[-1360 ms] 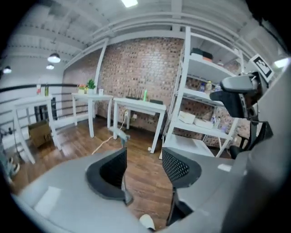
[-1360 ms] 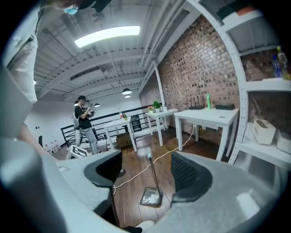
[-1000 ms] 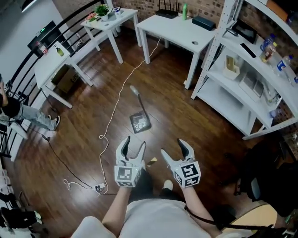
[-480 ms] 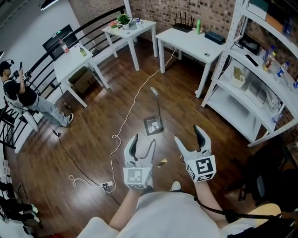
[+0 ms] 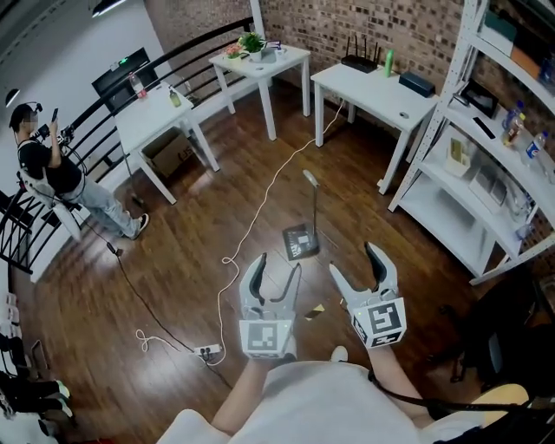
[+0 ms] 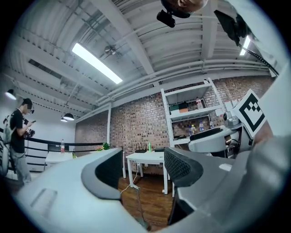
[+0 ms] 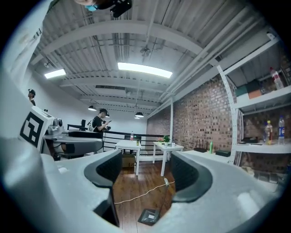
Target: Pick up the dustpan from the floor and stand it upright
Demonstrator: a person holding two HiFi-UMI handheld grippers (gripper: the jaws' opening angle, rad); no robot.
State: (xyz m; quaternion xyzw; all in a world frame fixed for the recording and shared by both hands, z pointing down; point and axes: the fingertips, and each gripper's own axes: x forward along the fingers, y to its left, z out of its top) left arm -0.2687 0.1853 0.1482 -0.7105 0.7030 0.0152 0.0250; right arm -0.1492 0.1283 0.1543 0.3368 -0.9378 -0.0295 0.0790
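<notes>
Dustpan (image 5: pixel 300 242) — dark flat pan, pale label, long thin handle — is standing on the wooden floor (image 5: pixel 199 217) just ahead of both grippers | left gripper (image 5: pixel 276 264) and right gripper (image 5: pixel 354 260) are gaping, empty | white table (image 5: pixel 373 87) and brick wall (image 5: pixel 364 26) are lying beyond

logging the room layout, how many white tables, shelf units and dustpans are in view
white tables: 3
shelf unit: 1
dustpan: 1
total: 5
</notes>
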